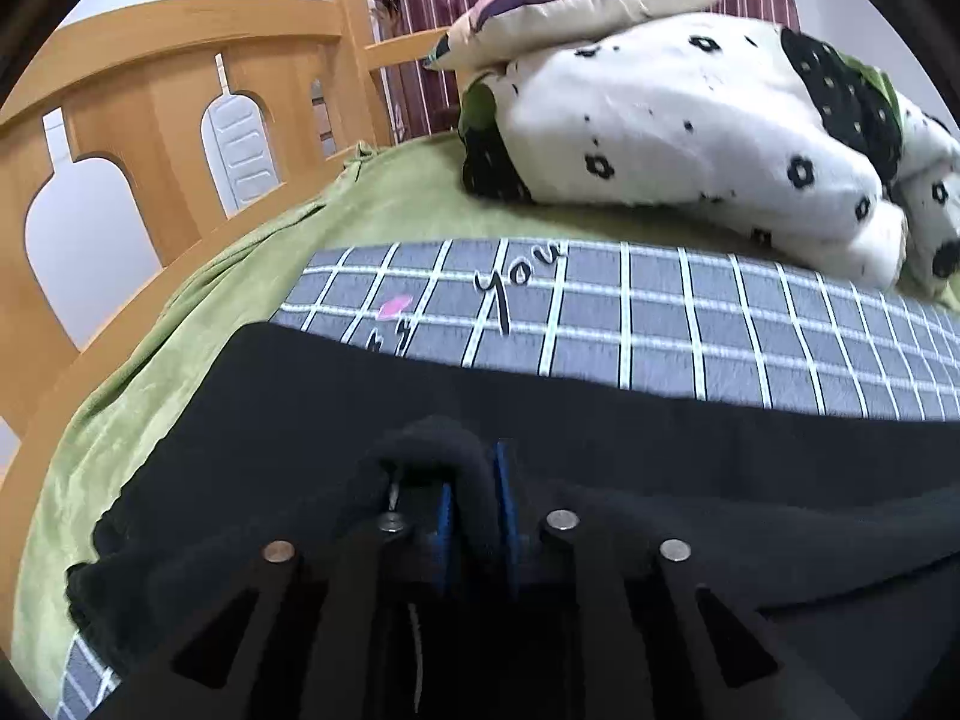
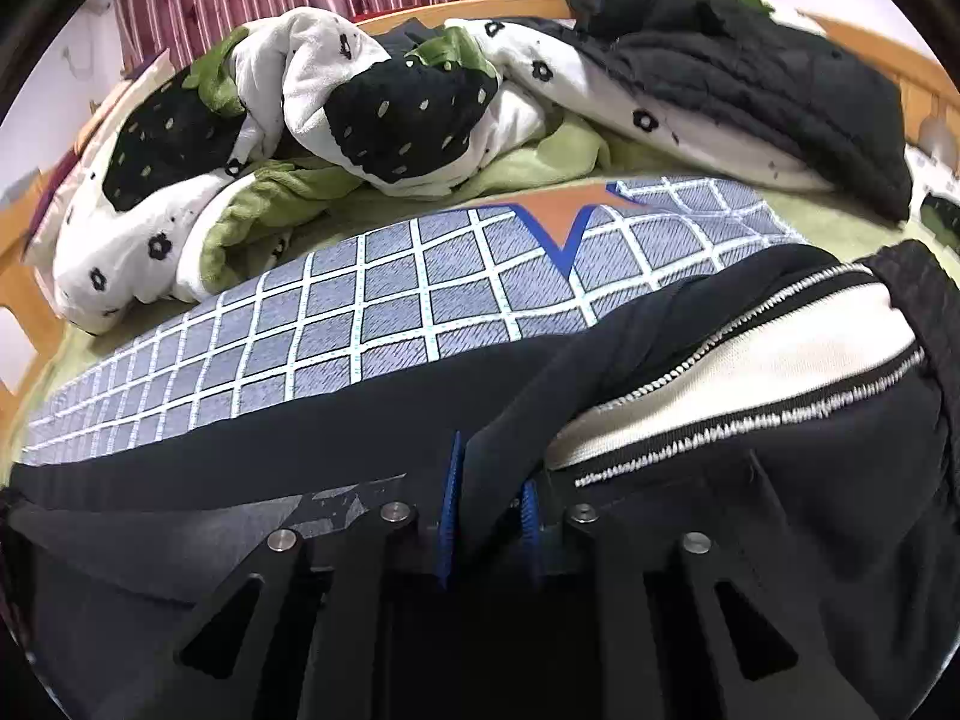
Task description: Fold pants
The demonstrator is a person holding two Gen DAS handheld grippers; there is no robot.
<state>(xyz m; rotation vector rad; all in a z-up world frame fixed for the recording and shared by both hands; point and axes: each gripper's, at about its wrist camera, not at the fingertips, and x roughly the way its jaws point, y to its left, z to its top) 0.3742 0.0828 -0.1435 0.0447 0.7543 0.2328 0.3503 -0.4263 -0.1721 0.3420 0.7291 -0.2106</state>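
A: Where do we have the pants [image 1: 600, 450] right now?

B: Spread across the grey checked mat [image 1: 660, 312] on the bed, with the green sheet [image 1: 180, 330] under that. In our left view the black cloth fills the lower half, right up against the fingers.

A: And the left gripper [image 1: 474, 504]?

B: Its blue pads [image 1: 504, 492] are drawn close together with a bunched fold of the pants pinched between them. The cloth humps up over the tips.

A: The right gripper [image 2: 489, 498]?

B: Same story. We see a ridge of black cloth running up between its blue pads [image 2: 451, 492], which sit narrow and clamp it. Just to the right of the fingers lies the cream panel with the black-and-white stitched trim [image 2: 750, 360], touching the gripped fold.

A: What is beyond the pants?

B: The white flowered quilt [image 2: 180, 228] is heaped behind the mat, a pillow [image 1: 576, 6] rests on top of it in the left view, and a black jacket [image 2: 780, 90] lies at the far right. The wooden bed frame [image 1: 150, 78] stands on the left.
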